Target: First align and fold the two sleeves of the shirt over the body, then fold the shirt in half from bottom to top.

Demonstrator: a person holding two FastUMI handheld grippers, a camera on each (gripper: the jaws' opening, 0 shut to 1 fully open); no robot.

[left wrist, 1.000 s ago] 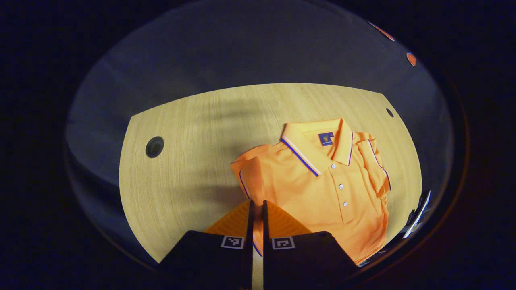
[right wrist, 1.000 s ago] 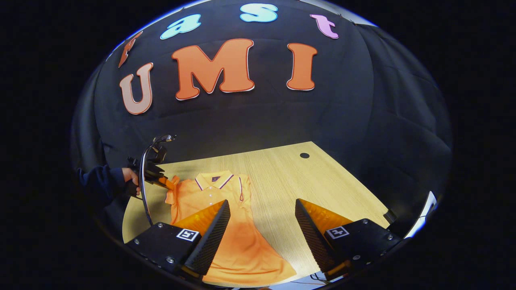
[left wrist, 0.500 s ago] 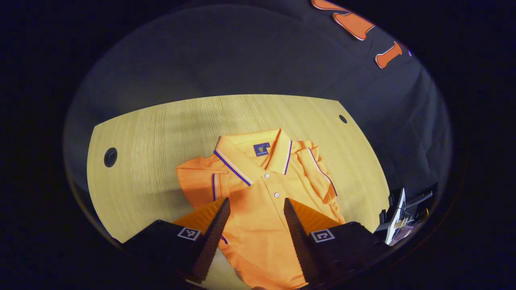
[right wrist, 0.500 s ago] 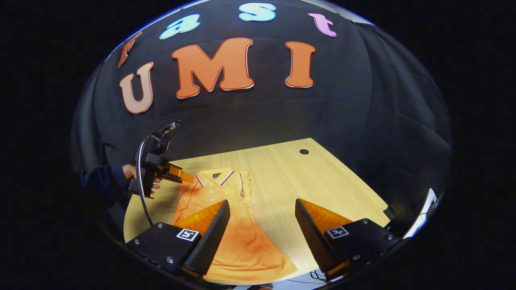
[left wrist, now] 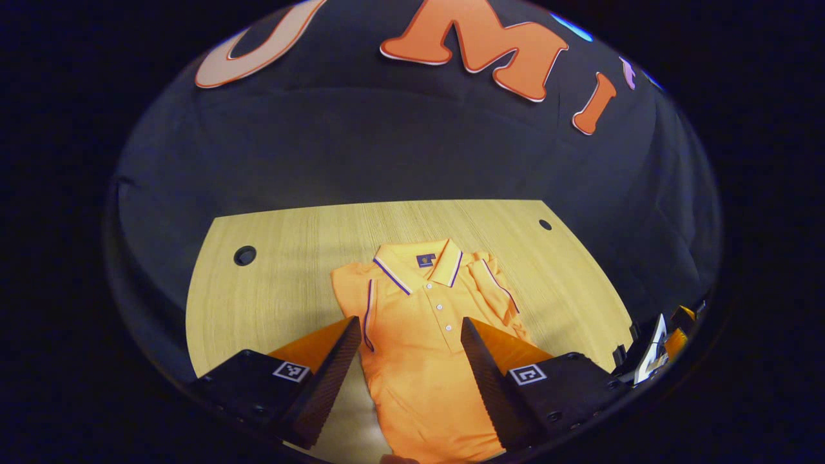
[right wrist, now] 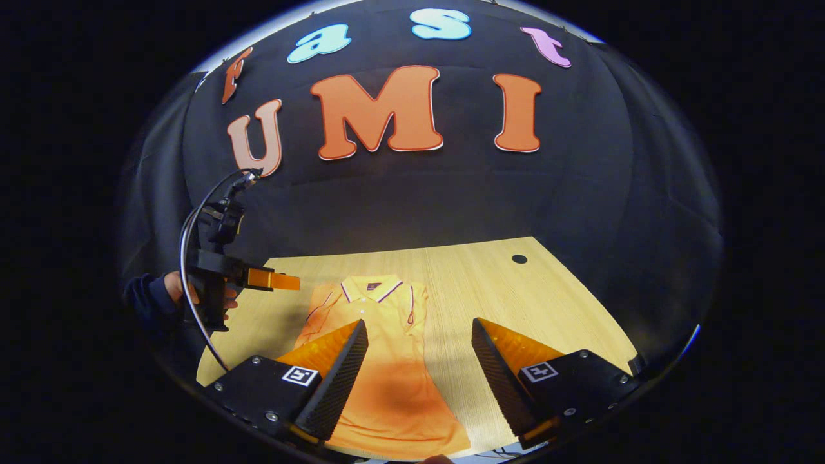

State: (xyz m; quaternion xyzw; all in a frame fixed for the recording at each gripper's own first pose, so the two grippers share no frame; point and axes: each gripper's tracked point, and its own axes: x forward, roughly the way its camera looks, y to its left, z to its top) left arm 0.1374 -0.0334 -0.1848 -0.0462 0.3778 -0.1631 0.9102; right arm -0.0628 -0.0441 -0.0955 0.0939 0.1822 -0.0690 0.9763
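Note:
An orange polo shirt [left wrist: 425, 348] lies flat on the wooden table [left wrist: 290, 270], collar towards the far wall, with both sleeves folded in over the body. My left gripper [left wrist: 409, 322] hangs open above the shirt's lower chest and holds nothing. In the right gripper view the same shirt [right wrist: 393, 380] reaches to the table's near edge. There my right gripper [right wrist: 419, 323] is open and empty above the shirt's right side. The left gripper [right wrist: 290, 281] appears there too, held by a hand [right wrist: 174, 290], up in the air left of the collar.
The table [right wrist: 515, 309] has a round cable hole on each far side [left wrist: 245, 255] [left wrist: 545, 224] [right wrist: 519, 258]. Bare wood lies on both sides of the shirt. The black cloth wall stands close behind the table.
My left gripper was shut on the left sleeve, then opened and let it go, and has risen and drawn back. The sleeve now lies folded on the body. The right gripper barely moved.

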